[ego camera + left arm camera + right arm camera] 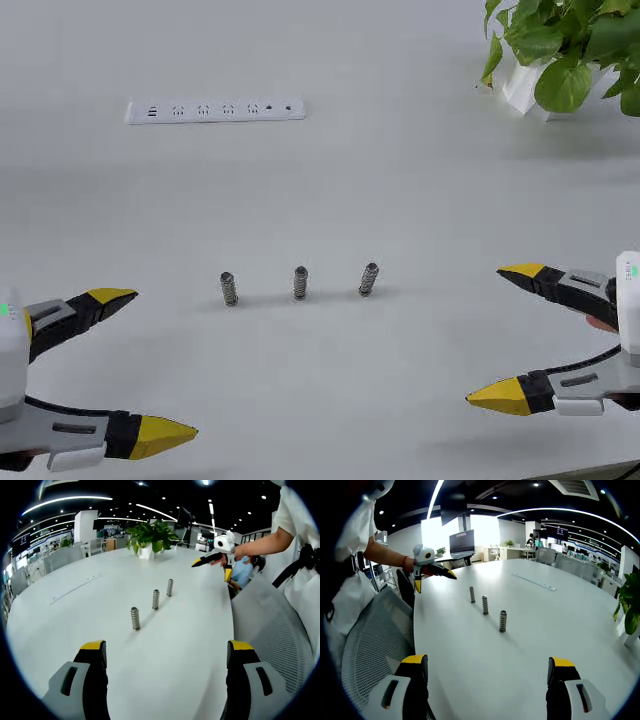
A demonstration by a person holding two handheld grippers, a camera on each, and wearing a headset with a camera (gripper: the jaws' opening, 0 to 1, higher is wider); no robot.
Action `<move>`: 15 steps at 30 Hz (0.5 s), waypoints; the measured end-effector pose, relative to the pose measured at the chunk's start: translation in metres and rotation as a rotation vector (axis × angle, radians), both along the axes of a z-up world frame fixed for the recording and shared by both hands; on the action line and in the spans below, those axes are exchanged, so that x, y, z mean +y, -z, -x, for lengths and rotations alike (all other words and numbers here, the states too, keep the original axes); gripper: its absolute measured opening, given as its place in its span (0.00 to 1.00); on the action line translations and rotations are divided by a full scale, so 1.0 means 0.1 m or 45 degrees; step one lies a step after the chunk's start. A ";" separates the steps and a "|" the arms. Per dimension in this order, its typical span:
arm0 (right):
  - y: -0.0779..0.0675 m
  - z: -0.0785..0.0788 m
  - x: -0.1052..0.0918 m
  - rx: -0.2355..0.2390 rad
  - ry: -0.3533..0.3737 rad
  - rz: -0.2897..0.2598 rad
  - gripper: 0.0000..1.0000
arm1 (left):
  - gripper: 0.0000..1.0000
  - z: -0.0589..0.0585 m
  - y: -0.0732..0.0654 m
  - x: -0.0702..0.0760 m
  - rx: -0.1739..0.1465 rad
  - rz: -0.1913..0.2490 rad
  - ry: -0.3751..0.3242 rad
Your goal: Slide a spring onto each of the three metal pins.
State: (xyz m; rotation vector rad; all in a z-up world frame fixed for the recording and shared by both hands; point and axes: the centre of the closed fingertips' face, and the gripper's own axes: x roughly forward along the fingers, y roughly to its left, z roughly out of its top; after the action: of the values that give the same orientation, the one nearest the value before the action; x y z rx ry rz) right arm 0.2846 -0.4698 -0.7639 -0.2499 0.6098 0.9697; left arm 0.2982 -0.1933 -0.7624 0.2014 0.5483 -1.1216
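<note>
Left claw (165,363) and right claw (484,335) open and empty, three upright spring-covered pins (300,283) between them on white bench (400,180)

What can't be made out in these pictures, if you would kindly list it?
- Head view: the pins inside the left spring, middle spring and right spring; the coils cover them.
- Head view: the plant; cut off by the top and right edges.
- Head view: markings on the power strip; too small.
- Head view: the left gripper and right gripper; bodies cut off by the edges.
</note>
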 end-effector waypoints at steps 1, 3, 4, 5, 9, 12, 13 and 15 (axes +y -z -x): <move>0.00 0.00 0.00 0.000 -0.002 0.001 0.99 | 0.99 0.00 0.00 0.00 0.000 0.001 -0.001; 0.00 0.00 0.01 0.000 -0.003 -0.002 0.99 | 0.99 0.00 0.00 0.00 0.002 0.000 0.000; 0.00 0.00 0.01 0.001 -0.005 0.000 0.99 | 0.99 0.00 0.00 0.01 0.002 -0.002 0.001; 0.00 0.00 0.00 0.000 -0.005 0.002 0.99 | 0.99 0.00 0.00 0.01 0.002 -0.003 0.002; 0.00 0.00 0.00 0.001 -0.006 0.003 0.99 | 0.99 0.01 0.01 0.00 0.007 -0.001 0.004; 0.00 0.01 0.01 0.001 -0.005 0.001 0.99 | 0.99 0.01 0.01 -0.01 0.007 -0.002 0.009; -0.01 0.01 0.01 0.001 -0.006 0.001 0.99 | 0.99 0.01 0.01 -0.01 0.007 -0.003 0.010; -0.01 0.01 0.01 0.001 -0.007 0.004 0.99 | 0.99 0.01 0.00 -0.02 0.006 -0.001 0.013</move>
State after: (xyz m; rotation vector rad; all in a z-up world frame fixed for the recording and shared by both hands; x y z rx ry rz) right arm 0.2836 -0.4687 -0.7632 -0.2541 0.6115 0.9746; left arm 0.2975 -0.1948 -0.7623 0.2023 0.5522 -1.1317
